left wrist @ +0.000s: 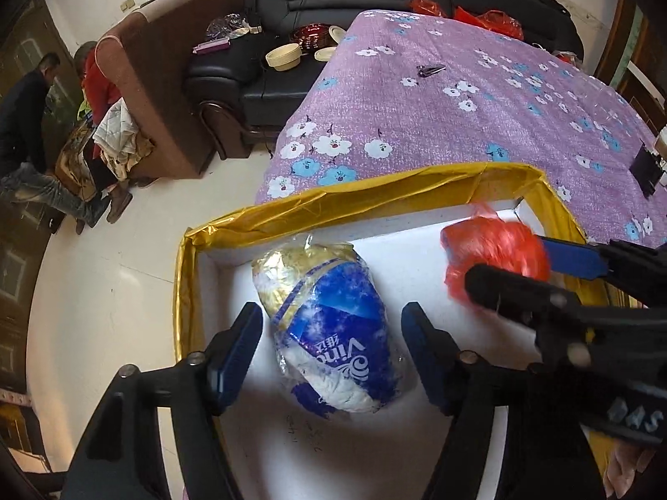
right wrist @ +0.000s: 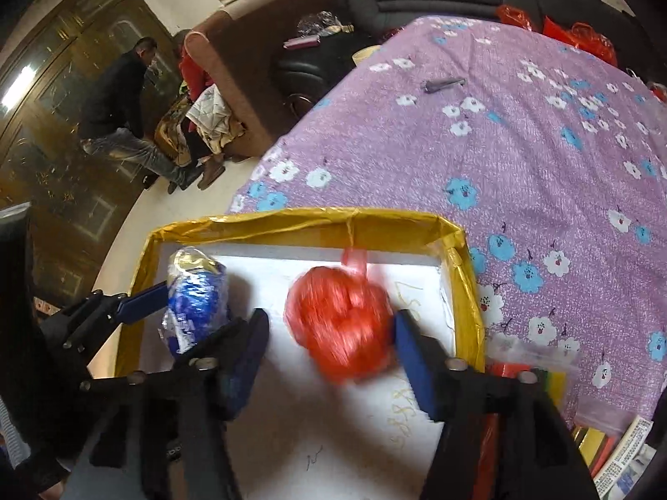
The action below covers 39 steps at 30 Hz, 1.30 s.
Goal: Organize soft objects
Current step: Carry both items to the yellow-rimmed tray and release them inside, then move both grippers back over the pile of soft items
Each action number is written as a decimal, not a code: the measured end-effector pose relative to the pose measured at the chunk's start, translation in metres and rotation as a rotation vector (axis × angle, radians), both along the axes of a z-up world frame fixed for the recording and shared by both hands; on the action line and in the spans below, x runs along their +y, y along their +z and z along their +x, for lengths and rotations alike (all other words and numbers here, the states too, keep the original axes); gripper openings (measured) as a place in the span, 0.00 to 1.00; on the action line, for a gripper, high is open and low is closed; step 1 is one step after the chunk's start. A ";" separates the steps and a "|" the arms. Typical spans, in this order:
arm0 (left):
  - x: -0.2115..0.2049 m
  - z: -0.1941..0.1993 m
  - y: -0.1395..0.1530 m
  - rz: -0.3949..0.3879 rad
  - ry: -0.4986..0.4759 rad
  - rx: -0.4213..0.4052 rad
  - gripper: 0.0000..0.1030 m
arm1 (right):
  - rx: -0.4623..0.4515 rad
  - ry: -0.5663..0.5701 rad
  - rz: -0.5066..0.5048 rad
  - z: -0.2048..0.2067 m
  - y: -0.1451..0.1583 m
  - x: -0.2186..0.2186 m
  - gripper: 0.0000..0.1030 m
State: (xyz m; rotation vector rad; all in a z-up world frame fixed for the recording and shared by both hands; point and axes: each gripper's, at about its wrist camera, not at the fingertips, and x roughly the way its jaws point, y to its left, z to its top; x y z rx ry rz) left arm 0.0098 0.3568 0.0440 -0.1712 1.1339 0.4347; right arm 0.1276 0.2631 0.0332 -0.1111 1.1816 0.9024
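A white box with a gold taped rim (left wrist: 358, 196) (right wrist: 292, 221) sits at the edge of the purple flowered table. In the left wrist view my left gripper (left wrist: 331, 354) is open over the box, its fingers on either side of a blue, white and gold tissue pack (left wrist: 333, 329) that lies on the box floor. In the right wrist view my right gripper (right wrist: 333, 354) is open, and a blurred red plastic bag bundle (right wrist: 344, 325) lies between its fingers inside the box. The bundle (left wrist: 496, 254) and the tissue pack (right wrist: 196, 300) each show in the other view too.
The purple flowered tablecloth (right wrist: 521, 146) holds a small dark clip (right wrist: 444, 83) and a stack of coloured packets (right wrist: 542, 379) right of the box. Sofas (left wrist: 292, 41), bowls and two people (left wrist: 29, 125) are beyond the table on the left.
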 end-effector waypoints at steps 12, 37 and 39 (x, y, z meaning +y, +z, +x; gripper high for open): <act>-0.015 -0.020 0.016 0.015 -0.016 -0.029 0.68 | -0.016 -0.011 0.073 -0.026 0.034 -0.037 0.66; -0.171 -0.045 0.059 -0.059 -0.285 -0.112 0.69 | 0.000 -0.380 -0.037 -0.053 0.032 -0.322 0.66; -0.190 -0.040 0.060 -0.073 -0.327 -0.113 0.69 | 0.027 -0.421 -0.059 -0.065 0.024 -0.348 0.65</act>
